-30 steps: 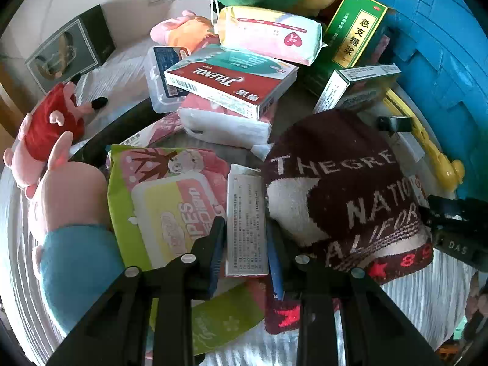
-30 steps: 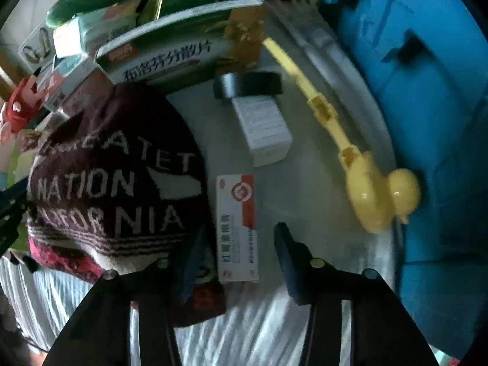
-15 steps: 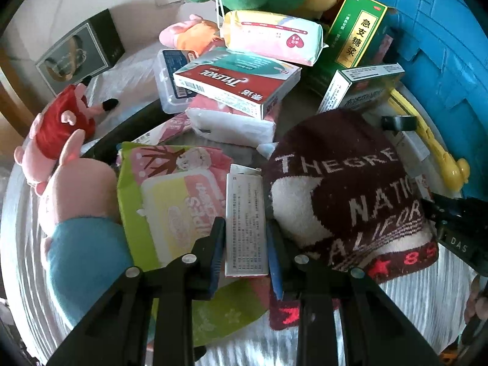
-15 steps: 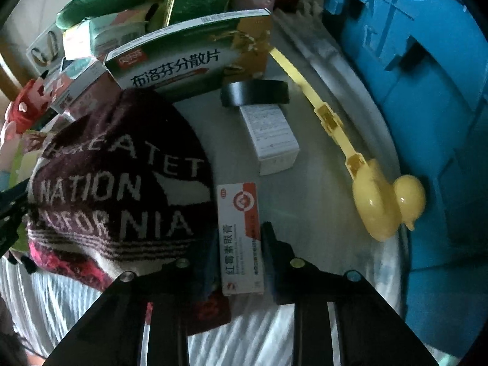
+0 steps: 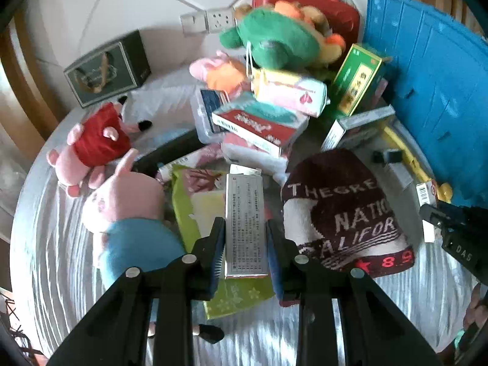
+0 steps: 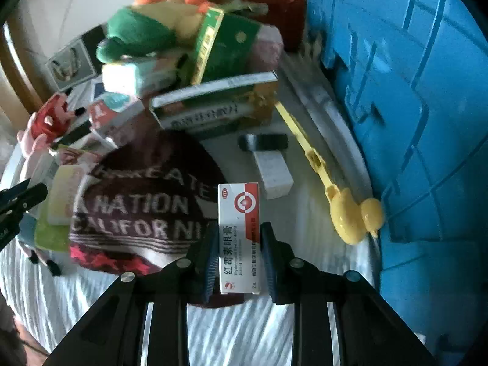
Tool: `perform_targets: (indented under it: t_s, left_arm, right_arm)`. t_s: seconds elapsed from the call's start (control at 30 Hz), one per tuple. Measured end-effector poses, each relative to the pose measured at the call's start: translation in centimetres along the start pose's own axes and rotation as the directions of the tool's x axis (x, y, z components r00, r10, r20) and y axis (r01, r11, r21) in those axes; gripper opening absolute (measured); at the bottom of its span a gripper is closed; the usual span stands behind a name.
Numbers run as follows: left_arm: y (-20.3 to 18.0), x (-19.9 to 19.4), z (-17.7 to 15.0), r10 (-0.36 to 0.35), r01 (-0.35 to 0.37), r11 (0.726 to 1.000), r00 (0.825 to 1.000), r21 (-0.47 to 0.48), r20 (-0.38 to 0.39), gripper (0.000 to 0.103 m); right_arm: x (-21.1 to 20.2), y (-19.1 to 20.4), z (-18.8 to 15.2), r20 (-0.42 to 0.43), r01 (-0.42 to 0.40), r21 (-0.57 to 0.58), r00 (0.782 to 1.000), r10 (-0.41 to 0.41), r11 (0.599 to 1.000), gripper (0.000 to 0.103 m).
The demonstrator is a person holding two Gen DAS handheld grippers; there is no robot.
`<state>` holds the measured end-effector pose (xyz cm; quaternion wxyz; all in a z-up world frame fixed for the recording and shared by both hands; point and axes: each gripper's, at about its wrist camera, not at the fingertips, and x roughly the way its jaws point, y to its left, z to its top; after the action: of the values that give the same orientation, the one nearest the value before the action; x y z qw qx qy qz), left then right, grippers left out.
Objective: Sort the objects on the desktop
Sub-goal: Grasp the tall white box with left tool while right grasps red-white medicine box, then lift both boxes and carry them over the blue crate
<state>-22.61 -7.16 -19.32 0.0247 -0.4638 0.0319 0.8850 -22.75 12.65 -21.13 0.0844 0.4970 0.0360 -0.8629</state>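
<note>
My left gripper [image 5: 245,244] is shut on a grey printed medicine box [image 5: 245,222] and holds it above a green wipes pack [image 5: 201,210]. My right gripper [image 6: 238,253] is shut on a white and red ointment box [image 6: 239,235], lifted over the edge of a dark knitted hat [image 6: 143,201]. The hat also shows in the left wrist view [image 5: 338,210], and the right gripper with its box shows at the right edge there [image 5: 427,213].
A blue crate [image 6: 411,106] stands at the right. A yellow duck tongs [image 6: 350,216], a small white box [image 6: 273,174] and black tape [image 6: 263,141] lie by it. Medicine boxes [image 5: 259,125], plush toys [image 5: 128,210] and a red bag [image 5: 305,3] crowd the back.
Both grippers have closed on their boxes and lifted them off the table. The views have pulled up and back from the pile.
</note>
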Motion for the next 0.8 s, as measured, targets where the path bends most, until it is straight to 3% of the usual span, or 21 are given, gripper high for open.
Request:
perform_targets:
  t_s: [0.17, 0.4, 0.8]
  left_arm:
    - [0.7, -2.9, 0.3, -0.016, 0.017, 1.0, 0.999, -0.014, 0.051, 0.026]
    - [1.9, -7.7, 0.8, -0.03, 0.035, 0.999, 0.99, -0.034, 0.137, 0.026]
    - [3.6, -16.3, 0.8, -0.069, 0.076, 0.997, 0.949, -0.011, 0.309, 0.026]
  right_arm:
    - [-1.9, 1.2, 1.7, 0.055, -0.022, -0.027, 0.998, 0.023, 0.999, 0.026]
    - [-7.7, 4.9, 2.7, 0.186, -0.049, -0.094, 0.98, 0.065, 0.994, 0.026]
    - [-19.9, 10.9, 2.1, 0.434, -0.037, -0.189, 0.893, 0.117, 0.981, 0.026]
